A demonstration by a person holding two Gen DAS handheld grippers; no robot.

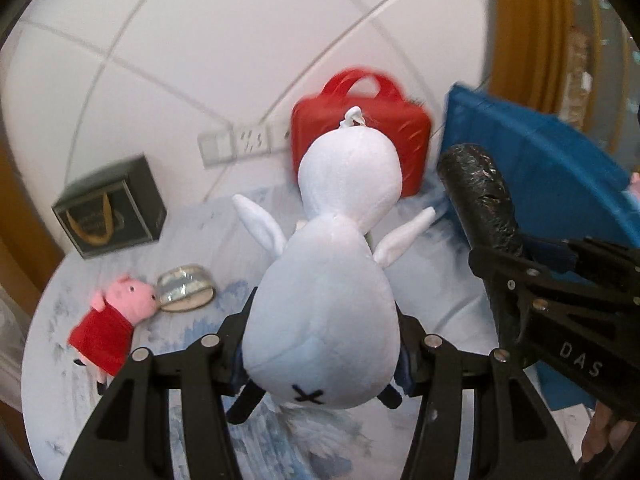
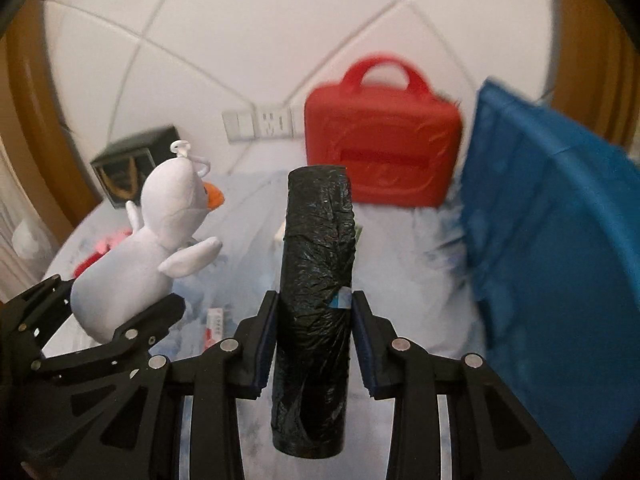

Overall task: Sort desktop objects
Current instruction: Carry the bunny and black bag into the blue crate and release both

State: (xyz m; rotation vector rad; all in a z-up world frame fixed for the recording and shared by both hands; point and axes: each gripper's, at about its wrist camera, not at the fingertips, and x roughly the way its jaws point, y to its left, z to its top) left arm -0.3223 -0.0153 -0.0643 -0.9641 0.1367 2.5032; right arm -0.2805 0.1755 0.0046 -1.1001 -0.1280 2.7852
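Right now your left tool [image 1: 320, 360] pinches a white plush bird [image 1: 328, 280] by its lower body, both pads pressed into the soft fabric, with the black stitched X nearest the lens and the head pointing away from you. From the right wrist view the same bird [image 2: 132, 256] shows an orange beak and a white hanging loop on top of its head, held clear above the counter [image 2: 408, 280].

Your right tool [image 2: 312, 340] clamps a black roll of bin bags [image 2: 314, 304] upright between its 2 blue-edged pads, gripping it around the lower middle, so the roll sticks out both above and below the pads. In the left wrist view that roll [image 1: 480, 204] stands just to the right of the bird.

Below, on the counter's pale blue-patterned cloth, a pink pig plush in a red dress [image 1: 112, 316] lies on the left, its snout touching a small silvery clamshell case [image 1: 186, 288]. A small red-and-white packet [image 2: 214, 326] lies on the cloth between your 2 tools.

Farther back, a dark gift box with a gold cord handle [image 1: 110, 208] sits at the left rear. A red carry case [image 2: 380, 152] stands against the white tiled wall, beside a wall socket strip [image 2: 260, 122]. A blue bin [image 2: 552, 216] stands at the right.
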